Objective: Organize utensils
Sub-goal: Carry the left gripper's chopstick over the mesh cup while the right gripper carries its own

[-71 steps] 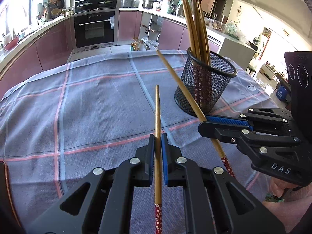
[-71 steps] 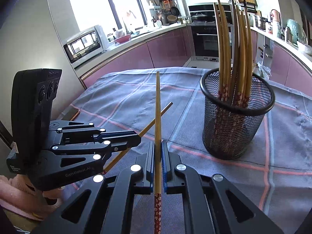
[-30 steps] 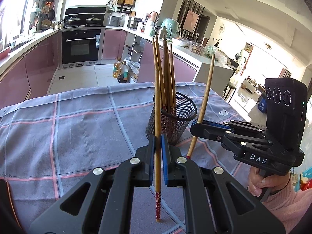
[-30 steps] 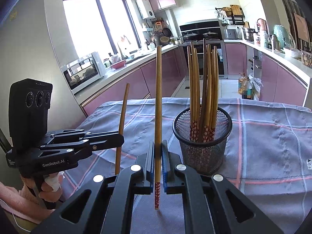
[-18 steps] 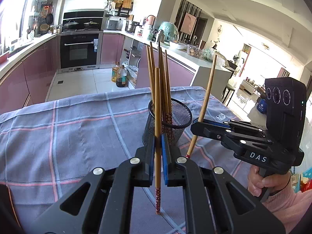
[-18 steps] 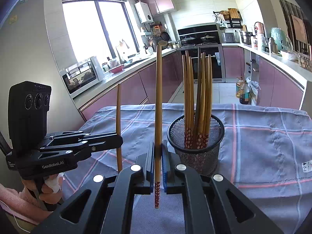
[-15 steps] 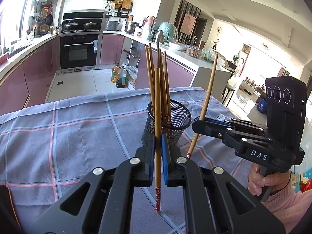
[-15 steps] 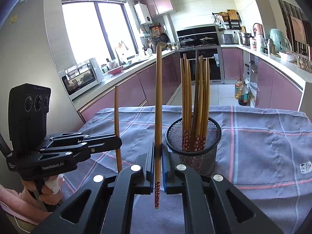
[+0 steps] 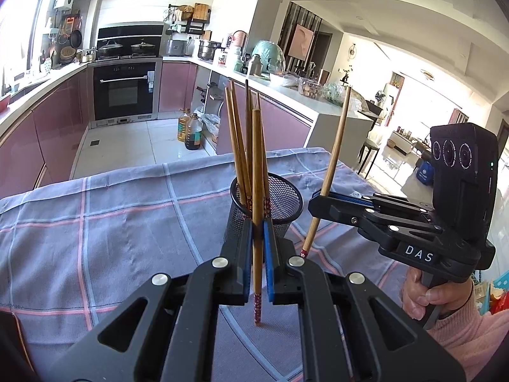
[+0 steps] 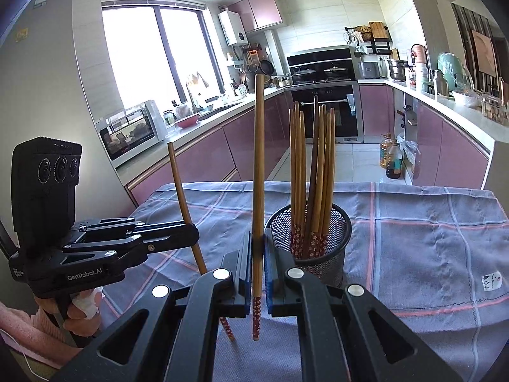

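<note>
The left gripper (image 9: pixel 257 245) and right gripper (image 9: pixel 315 202) each clamp an upright chopstick (image 9: pixel 257 172) beside the mesh holder (image 9: pixel 286 200).

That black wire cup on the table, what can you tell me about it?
The mesh cup is a round black holder of fine metal mesh with a solid rim. It stands upright on the checked tablecloth, open end up. A bunch of wooden chopsticks stands in it, red flower-patterned ends down, plain ends fanning out above the rim. Neither gripper appears to touch it; each holds a chopstick of its own on the near side of it.
</note>
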`<control>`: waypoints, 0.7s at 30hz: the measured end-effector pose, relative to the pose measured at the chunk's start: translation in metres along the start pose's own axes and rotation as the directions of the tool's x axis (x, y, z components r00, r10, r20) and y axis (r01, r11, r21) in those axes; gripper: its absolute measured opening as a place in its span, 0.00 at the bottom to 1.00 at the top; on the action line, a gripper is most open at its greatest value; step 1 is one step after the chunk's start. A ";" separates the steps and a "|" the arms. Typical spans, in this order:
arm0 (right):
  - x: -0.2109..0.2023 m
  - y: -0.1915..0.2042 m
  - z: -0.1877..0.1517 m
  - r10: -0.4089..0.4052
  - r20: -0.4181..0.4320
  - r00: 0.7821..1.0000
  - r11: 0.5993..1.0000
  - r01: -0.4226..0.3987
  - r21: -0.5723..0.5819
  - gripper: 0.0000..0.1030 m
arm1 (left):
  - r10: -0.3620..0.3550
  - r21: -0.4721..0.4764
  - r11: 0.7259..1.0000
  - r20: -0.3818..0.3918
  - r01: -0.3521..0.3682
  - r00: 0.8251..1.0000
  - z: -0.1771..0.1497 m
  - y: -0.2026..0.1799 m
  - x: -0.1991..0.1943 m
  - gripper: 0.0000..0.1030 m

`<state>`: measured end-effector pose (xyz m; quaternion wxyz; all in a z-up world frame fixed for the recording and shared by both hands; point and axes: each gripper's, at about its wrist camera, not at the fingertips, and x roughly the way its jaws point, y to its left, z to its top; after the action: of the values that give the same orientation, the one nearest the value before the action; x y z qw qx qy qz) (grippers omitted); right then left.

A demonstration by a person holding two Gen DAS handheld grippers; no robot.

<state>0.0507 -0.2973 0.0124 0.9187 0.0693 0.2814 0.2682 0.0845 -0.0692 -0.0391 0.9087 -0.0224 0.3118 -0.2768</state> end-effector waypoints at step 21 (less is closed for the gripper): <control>-0.002 -0.001 0.005 -0.008 0.019 1.000 1.000 0.008 -0.006 0.06 | -0.011 0.023 1.000 0.010 0.011 1.000 0.008 -0.007 0.003 0.07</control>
<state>0.0523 -0.2992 0.0174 0.9226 0.0677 0.2722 0.2649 0.0879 -0.0781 -0.0326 0.9090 -0.0148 0.3038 -0.2851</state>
